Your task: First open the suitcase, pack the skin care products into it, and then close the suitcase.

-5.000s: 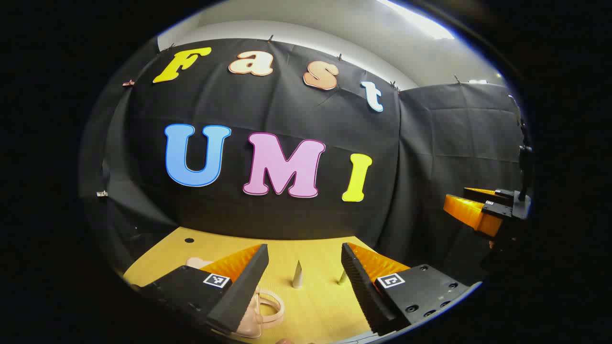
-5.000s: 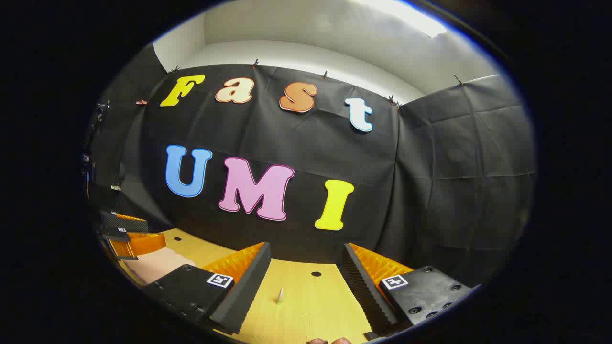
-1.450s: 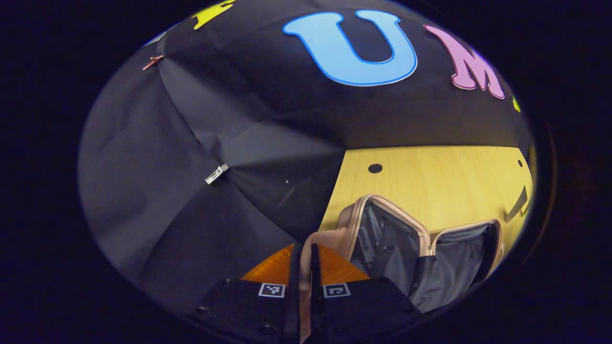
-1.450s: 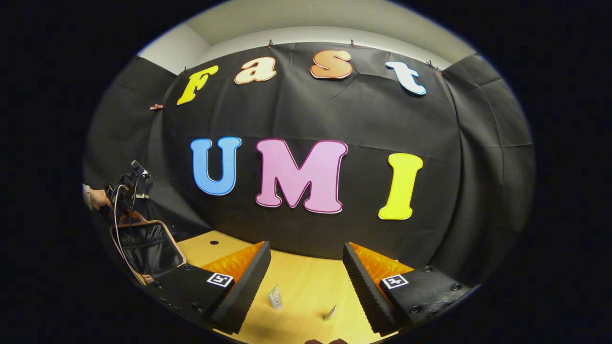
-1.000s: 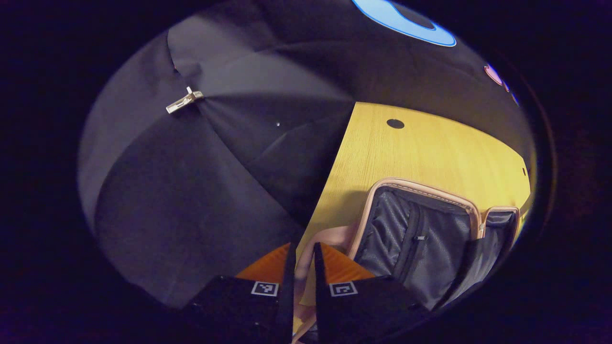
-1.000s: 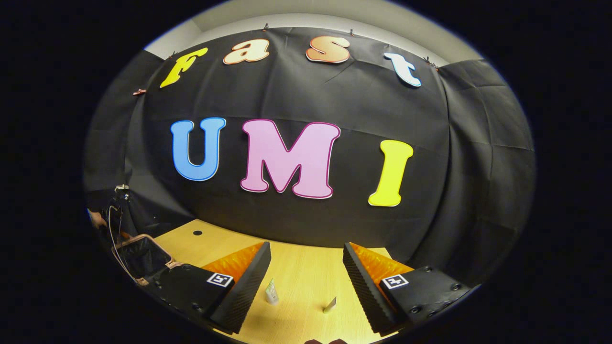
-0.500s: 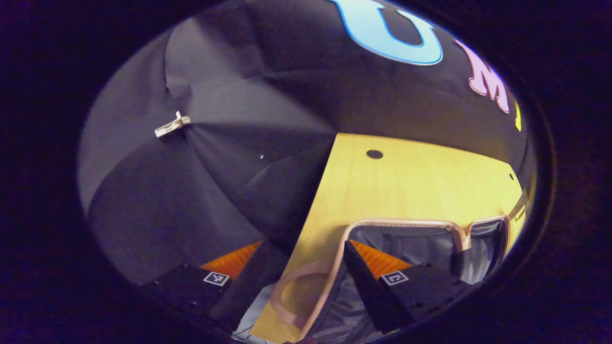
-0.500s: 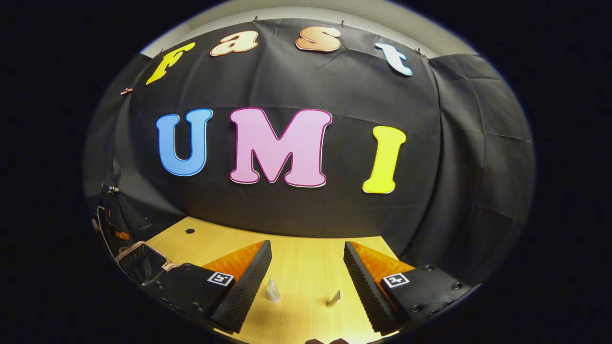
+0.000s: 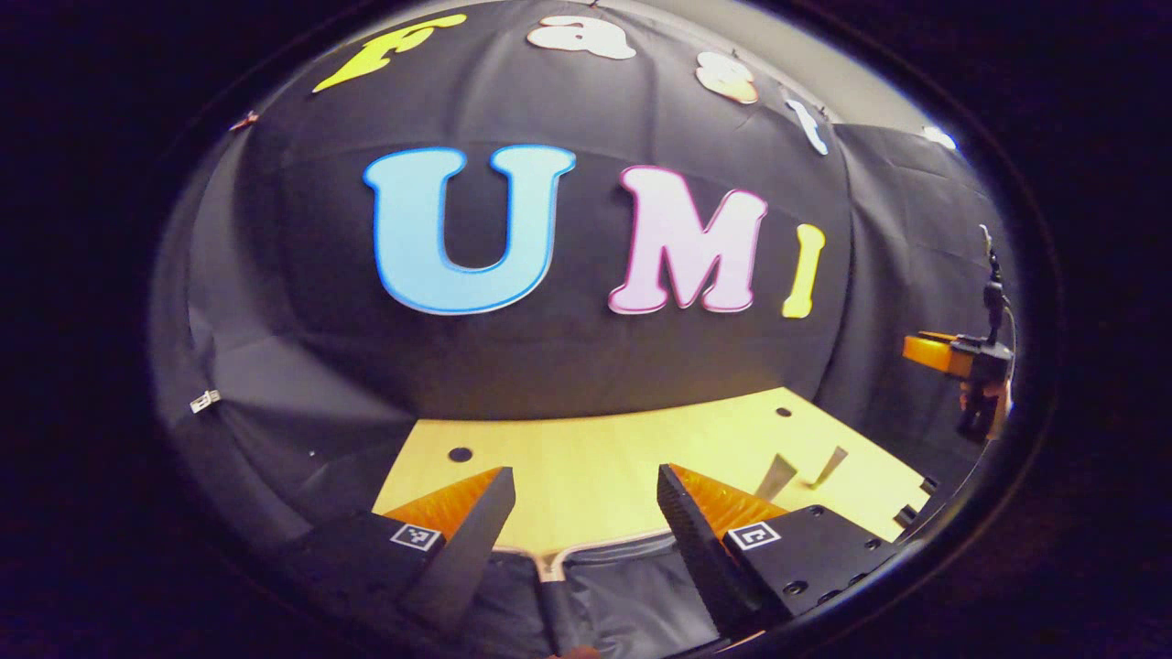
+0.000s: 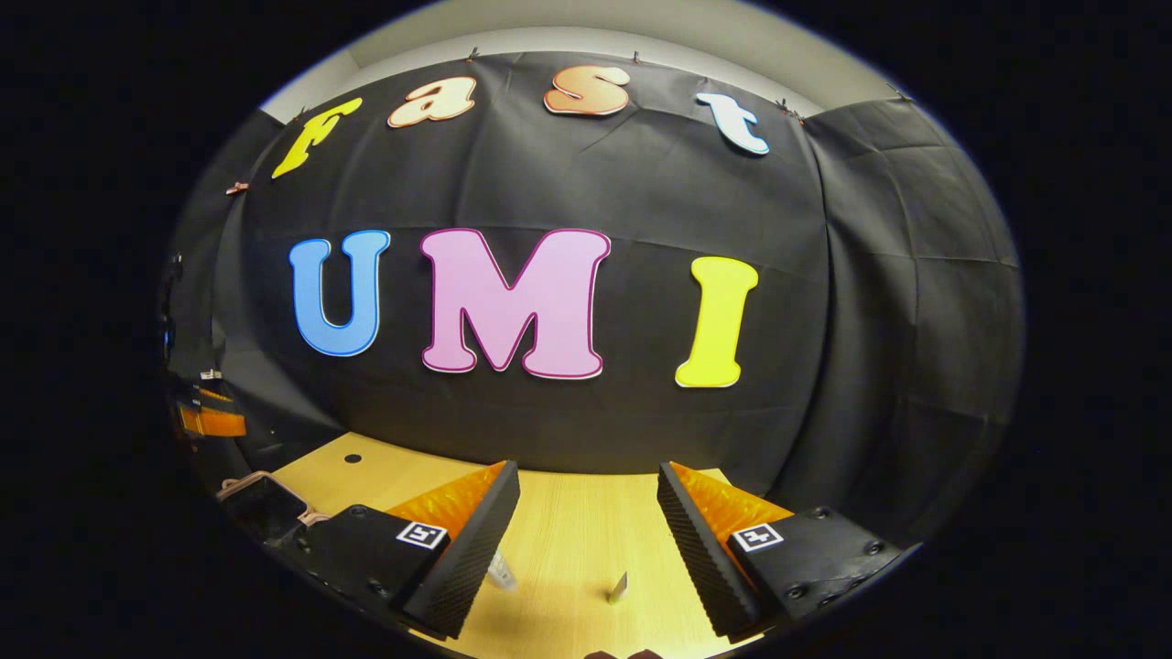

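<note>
Suitcase (image 9: 595, 586) lies open under spread left claw (image 9: 586, 513).

1. Left gripper (image 9: 586, 513): fingers spread wide apart at the bottom of the left gripper view, nothing held between them.
2. Suitcase (image 9: 604, 586): lies open just below the fingers; pale rim and dark lining visible, with a central divide between its two halves.
3. Table (image 9: 595, 458): light wood, with small dark holes in its surface.
4. Two skin care tubes (image 9: 778, 476): stand tilted on the table, to the right, close together.
5. Right gripper (image 9: 952, 355): far right, above the table's edge; finger spacing unclear.
</note>
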Tool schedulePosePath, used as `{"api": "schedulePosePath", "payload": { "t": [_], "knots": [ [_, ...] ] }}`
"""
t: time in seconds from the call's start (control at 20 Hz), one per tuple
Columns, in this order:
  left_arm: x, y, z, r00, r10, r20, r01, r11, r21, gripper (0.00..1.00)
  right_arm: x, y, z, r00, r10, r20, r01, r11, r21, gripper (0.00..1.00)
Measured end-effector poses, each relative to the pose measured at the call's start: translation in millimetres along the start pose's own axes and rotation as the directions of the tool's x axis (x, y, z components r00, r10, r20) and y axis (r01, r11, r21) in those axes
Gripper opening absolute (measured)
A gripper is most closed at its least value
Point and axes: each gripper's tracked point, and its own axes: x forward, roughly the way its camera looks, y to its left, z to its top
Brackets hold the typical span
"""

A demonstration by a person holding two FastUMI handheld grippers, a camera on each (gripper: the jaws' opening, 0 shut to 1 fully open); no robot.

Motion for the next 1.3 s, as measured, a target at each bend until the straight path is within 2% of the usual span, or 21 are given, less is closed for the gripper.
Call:
{"api": "schedulePosePath", "payload": {
  "t": [0.1, 0.25, 0.4, 0.55, 0.7, 0.9, 1.05, 1.15, 1.2, 1.25, 1.3],
  "knots": [
    [6.1, -62.0, 6.5, 0.996, -0.090, -0.018, 0.091, 0.995, 0.029, 0.98, 2.5, -7.4, 4.7, 0.999, 0.023, 0.029, -0.022, 1.000, -0.013, 0.96],
    [33.6, -143.8, -18.3, 0.973, -0.213, -0.085, 0.215, 0.976, 0.018, 0.97, 7.1, -14.5, -0.7, 0.997, 0.066, 0.034, -0.065, 0.998, -0.020, 0.96],
    [72.6, -200.1, -55.6, 0.946, -0.273, -0.173, 0.279, 0.960, 0.010, 0.98, 8.9, -20.3, -15.9, 0.994, 0.106, 0.013, -0.105, 0.993, -0.053, 0.96],
    [115.2, -238.0, -109.5, 0.901, -0.336, -0.276, 0.343, 0.939, -0.023, 0.98, 8.9, -19.7, -33.9, 0.988, 0.152, -0.022, -0.153, 0.988, -0.038, 0.96],
    [149.7, -248.5, -174.5, 0.854, -0.325, -0.407, 0.333, 0.941, -0.054, 0.99, 6.6, -27.1, -51.2, 0.985, 0.165, -0.053, -0.167, 0.986, -0.025, 0.96],
    [202.9, -253.6, -228.2, 0.830, -0.273, -0.486, 0.276, 0.959, -0.068, 0.98, 6.1, -41.3, -90.1, 0.975, 0.177, -0.132, -0.185, 0.982, -0.050, 0.96],
    [236.2, -244.3, -260.0, 0.822, -0.199, -0.533, 0.204, 0.978, -0.050, 0.97, 12.1, -53.0, -127.4, 0.965, 0.174, -0.198, -0.186, 0.982, -0.044, 0.96],
    [246.1, -249.9, -265.7, 0.808, -0.226, -0.545, 0.225, 0.972, -0.070, 0.96, 20.3, -54.5, -155.7, 0.951, 0.180, -0.250, -0.192, 0.981, -0.025, 0.96],
    [261.9, -257.7, -283.8, 0.802, -0.228, -0.551, 0.231, 0.971, -0.065, 0.72, 24.9, -54.9, -170.3, 0.944, 0.186, -0.273, -0.197, 0.980, -0.013, 0.96],
    [265.4, -259.4, -279.5, 0.799, -0.220, -0.560, 0.233, 0.971, -0.049, 0.47, 31.3, -53.1, -185.1, 0.935, 0.193, -0.298, -0.201, 0.979, 0.002, 0.96],
    [249.4, -251.1, -268.6, 0.794, -0.202, -0.574, 0.221, 0.975, -0.038, 0.46, 38.1, -52.0, -201.5, 0.925, 0.197, -0.326, -0.205, 0.979, 0.011, 0.96]
  ]
}}
